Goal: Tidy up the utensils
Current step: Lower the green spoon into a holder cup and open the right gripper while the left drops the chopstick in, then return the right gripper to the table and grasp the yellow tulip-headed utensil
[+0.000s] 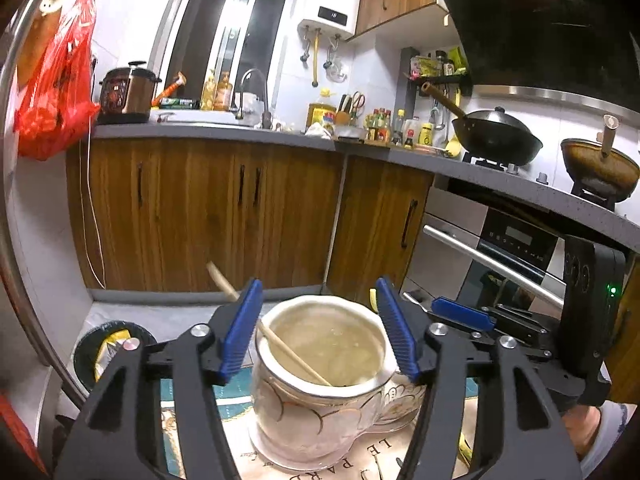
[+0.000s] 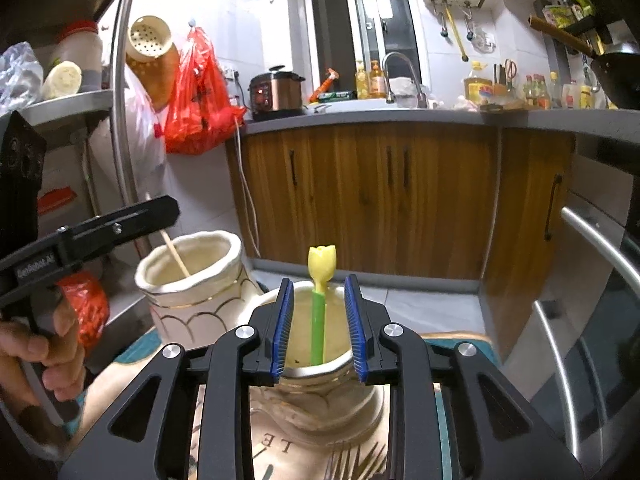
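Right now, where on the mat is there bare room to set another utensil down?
Crowded at the middle: the two cups stand close together, a hand-held gripper over each. Bare mat shows in front of the left cup, by the lettering. Between the cups, no room to pass.

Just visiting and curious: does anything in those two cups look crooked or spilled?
Nothing spilled. The chopstick leans slanted across the left cup, poking past its rim; the tulip-topped stick stands nearly upright in the right cup.
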Demonstrator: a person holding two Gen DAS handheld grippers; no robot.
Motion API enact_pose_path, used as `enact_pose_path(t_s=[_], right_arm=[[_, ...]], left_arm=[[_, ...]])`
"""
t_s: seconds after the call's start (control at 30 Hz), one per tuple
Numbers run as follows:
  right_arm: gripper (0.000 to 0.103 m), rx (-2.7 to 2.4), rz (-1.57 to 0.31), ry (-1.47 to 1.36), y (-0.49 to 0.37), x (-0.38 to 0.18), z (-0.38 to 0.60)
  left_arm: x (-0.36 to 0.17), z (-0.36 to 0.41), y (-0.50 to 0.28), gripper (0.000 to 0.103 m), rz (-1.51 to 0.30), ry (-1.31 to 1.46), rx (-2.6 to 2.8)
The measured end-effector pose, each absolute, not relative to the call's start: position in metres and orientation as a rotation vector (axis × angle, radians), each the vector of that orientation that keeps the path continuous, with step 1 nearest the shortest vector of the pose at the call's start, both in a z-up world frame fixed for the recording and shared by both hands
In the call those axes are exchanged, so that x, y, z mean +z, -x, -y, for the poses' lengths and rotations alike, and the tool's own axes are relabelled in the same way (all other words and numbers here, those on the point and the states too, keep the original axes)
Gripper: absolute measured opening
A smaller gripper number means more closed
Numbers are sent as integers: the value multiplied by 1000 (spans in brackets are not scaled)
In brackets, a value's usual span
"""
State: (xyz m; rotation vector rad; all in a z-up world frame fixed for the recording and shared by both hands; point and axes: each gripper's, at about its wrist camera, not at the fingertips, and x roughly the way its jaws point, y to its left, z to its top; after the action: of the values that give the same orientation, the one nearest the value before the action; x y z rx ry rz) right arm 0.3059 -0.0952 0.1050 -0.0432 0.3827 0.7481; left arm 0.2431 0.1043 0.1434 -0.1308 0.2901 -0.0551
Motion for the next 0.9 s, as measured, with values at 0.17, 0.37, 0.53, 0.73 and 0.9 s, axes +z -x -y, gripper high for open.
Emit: enact_pose_path(t_s=[0.17, 0.37, 0.53, 0.73, 0.9], right_arm=[[28, 749, -376, 22, -292, 113, 115], [28, 729, -414, 17, -280, 111, 142], [28, 704, -520, 35, -276, 100, 157], [28, 725, -691, 82, -267, 73, 163], [28, 780, -819, 130, -255, 51, 153]], left_arm=[[148, -106, -220, 66, -279, 118, -69], [137, -112, -191, 67, -306, 137, -67], [118, -115, -173, 67, -387, 153, -64], [88, -108, -163, 56, -537, 135, -88], [62, -95, -161, 53, -652, 93, -123]])
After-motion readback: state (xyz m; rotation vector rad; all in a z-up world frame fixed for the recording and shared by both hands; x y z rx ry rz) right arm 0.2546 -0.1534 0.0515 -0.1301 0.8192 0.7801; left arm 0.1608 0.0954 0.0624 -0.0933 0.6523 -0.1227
